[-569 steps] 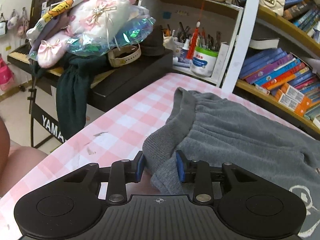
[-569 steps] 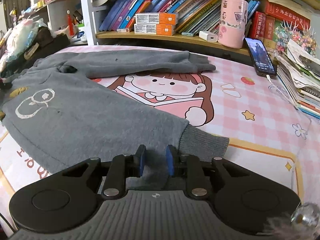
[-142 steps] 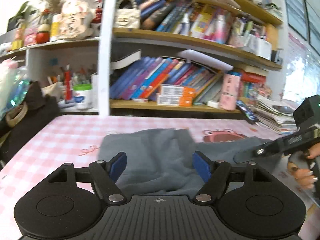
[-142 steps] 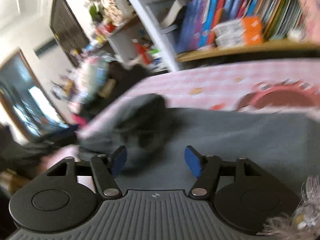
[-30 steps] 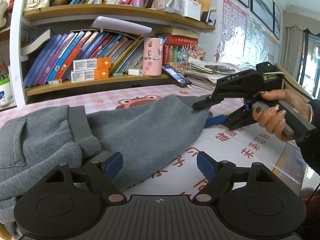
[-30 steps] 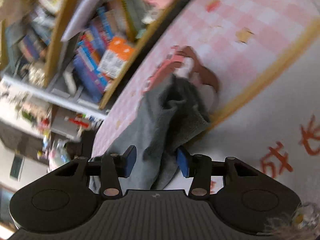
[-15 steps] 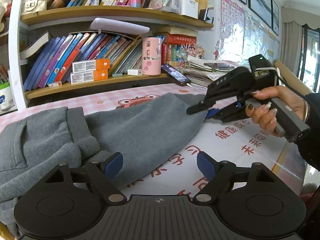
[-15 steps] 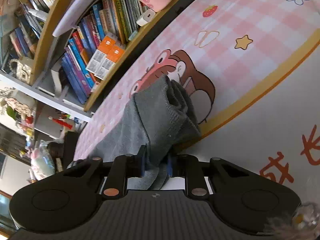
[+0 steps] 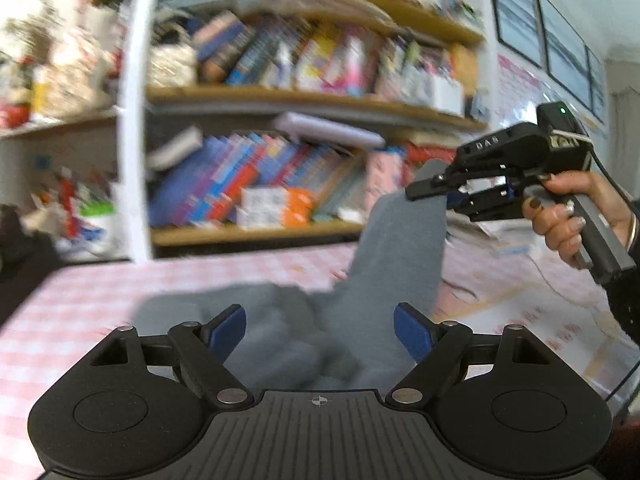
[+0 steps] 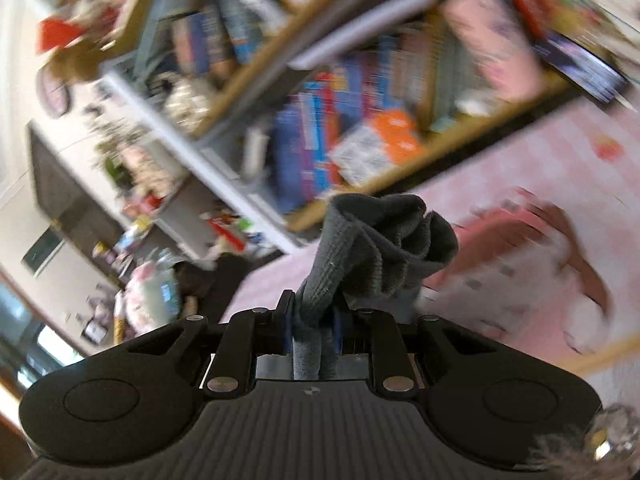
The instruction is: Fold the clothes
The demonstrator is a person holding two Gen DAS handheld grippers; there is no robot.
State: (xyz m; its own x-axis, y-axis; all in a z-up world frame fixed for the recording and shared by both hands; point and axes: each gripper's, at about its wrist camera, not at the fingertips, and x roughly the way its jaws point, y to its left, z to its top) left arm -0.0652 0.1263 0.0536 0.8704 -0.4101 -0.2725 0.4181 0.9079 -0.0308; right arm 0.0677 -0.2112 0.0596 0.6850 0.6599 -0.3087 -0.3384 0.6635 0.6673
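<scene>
Our right gripper (image 10: 311, 326) is clamped on the ribbed cuff of the grey sweater (image 9: 404, 248), lifting that end above the pink checked table (image 9: 80, 304). Our left gripper (image 9: 319, 330) is spread wide with nothing in it, over the bunched part lying on the table.
</scene>
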